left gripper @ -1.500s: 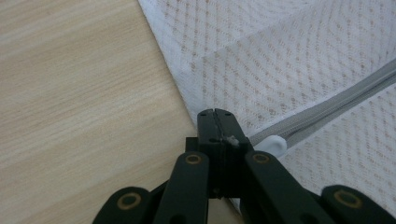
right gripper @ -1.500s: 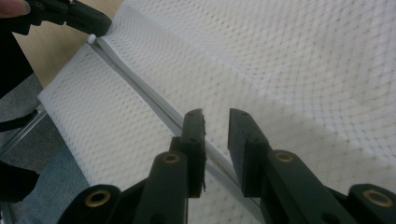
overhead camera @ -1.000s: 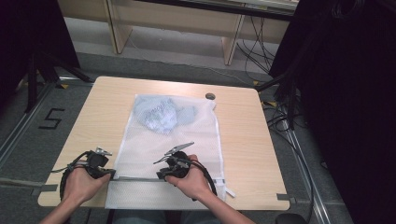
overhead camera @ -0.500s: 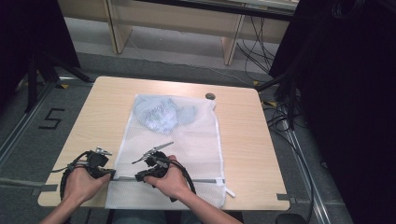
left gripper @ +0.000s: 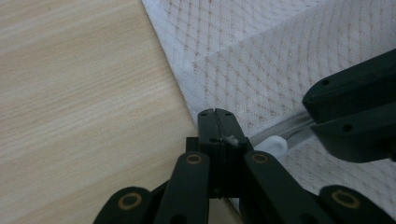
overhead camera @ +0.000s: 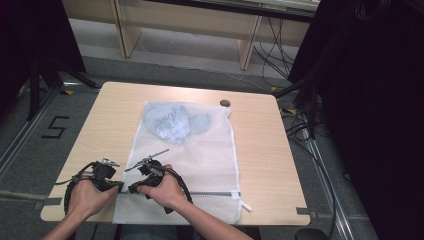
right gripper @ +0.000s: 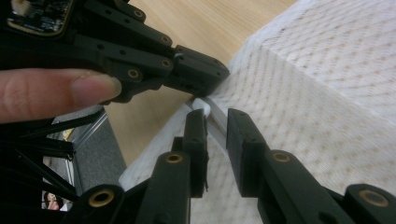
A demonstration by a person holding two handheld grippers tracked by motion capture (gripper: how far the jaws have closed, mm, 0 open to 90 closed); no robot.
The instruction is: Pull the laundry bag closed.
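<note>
mesh laundry bag (overhead camera: 200, 160): 1 | zipper (overhead camera: 215, 193): 1 | blue garment (overhead camera: 172, 121) inside: 1 | grippers: 2 | tabletop (overhead camera: 260, 145): 1

The two grippers sat close together on the mesh bag (overhead camera: 200, 160) — bare table (overhead camera: 115, 115) lay open beyond.

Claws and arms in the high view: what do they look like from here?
Both the left claw and the right claw are black, built from pinned link bars with brass-coloured rivets and flat block tips. A black cable loops from each. The person's forearms are bare, no sleeves or gloves.
</note>
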